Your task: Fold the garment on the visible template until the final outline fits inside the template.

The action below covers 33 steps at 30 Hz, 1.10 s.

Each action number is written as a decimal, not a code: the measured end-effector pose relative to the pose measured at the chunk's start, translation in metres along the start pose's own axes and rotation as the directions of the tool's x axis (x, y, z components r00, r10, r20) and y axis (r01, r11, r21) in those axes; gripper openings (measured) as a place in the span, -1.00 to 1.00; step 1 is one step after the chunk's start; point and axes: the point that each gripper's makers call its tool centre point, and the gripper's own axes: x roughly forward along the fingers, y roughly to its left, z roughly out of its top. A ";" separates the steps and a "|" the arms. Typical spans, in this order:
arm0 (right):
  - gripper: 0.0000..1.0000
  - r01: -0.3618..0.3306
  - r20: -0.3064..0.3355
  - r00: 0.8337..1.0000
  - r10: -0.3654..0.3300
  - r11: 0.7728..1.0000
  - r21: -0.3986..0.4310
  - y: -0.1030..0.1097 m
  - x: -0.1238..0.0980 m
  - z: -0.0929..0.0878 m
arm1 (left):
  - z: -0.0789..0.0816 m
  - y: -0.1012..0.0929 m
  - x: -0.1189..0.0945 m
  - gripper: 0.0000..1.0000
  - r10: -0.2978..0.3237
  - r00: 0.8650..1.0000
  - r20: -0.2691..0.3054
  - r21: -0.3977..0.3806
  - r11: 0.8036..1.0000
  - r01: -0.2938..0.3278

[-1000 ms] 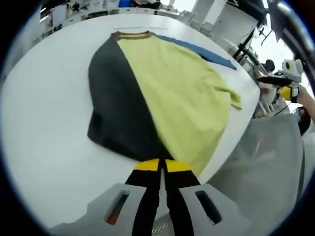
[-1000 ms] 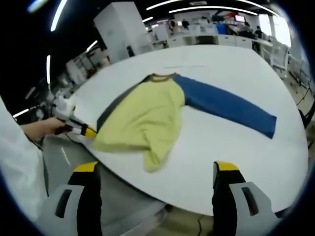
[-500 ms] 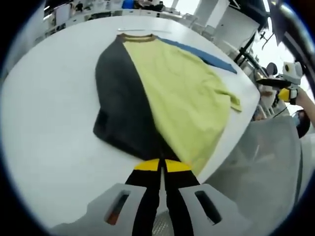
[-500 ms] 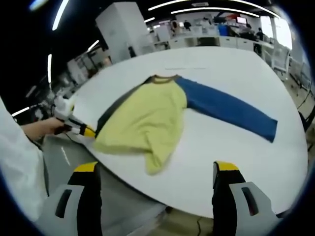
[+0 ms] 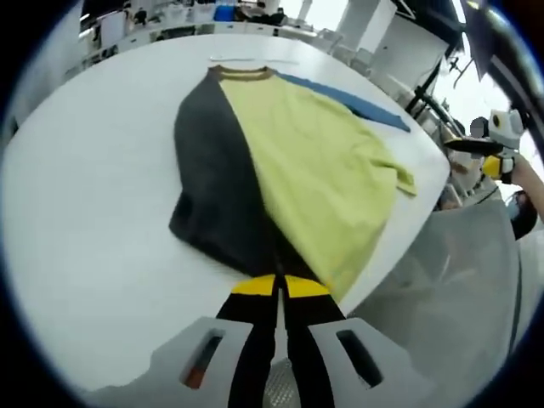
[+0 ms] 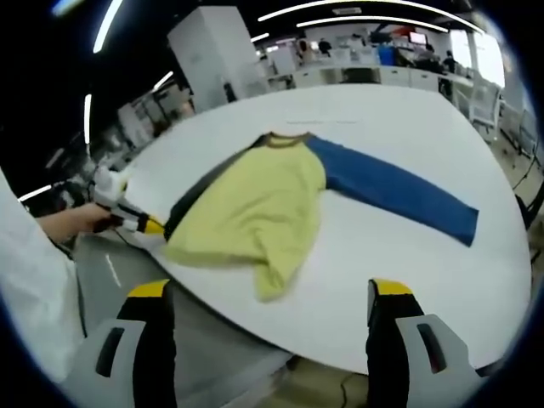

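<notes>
My left gripper [image 5: 280,286]: jaws pressed together, low at the near edge (my hand [image 6: 75,223] behind it) | My right gripper [image 6: 270,293]: jaws spread wide, held up, gripping nothing

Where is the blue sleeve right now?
In the right gripper view, the blue sleeve lies flat on the white table, stretching right from the yellow shirt body.

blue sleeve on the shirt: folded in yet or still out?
Still out. The blue sleeve lies spread flat on the white table, away from the yellow body; the dark side is folded over.
</notes>
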 end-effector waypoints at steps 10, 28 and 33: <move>0.86 0.001 0.007 1.000 -0.001 1.000 0.001 0.004 -0.003 -0.002 | 0.001 0.008 -0.011 -1.00 0.013 1.000 0.012 -0.002 1.000 -0.013; 0.86 0.014 0.013 1.000 -0.014 1.000 0.008 0.006 -0.009 -0.008 | 0.013 0.016 -0.039 -1.00 -0.025 0.998 0.055 -0.030 0.999 0.026; 0.86 0.010 0.014 1.000 -0.010 1.000 0.009 0.008 -0.009 -0.009 | 0.023 0.018 -0.050 -1.00 -0.045 0.995 0.090 -0.072 0.996 0.051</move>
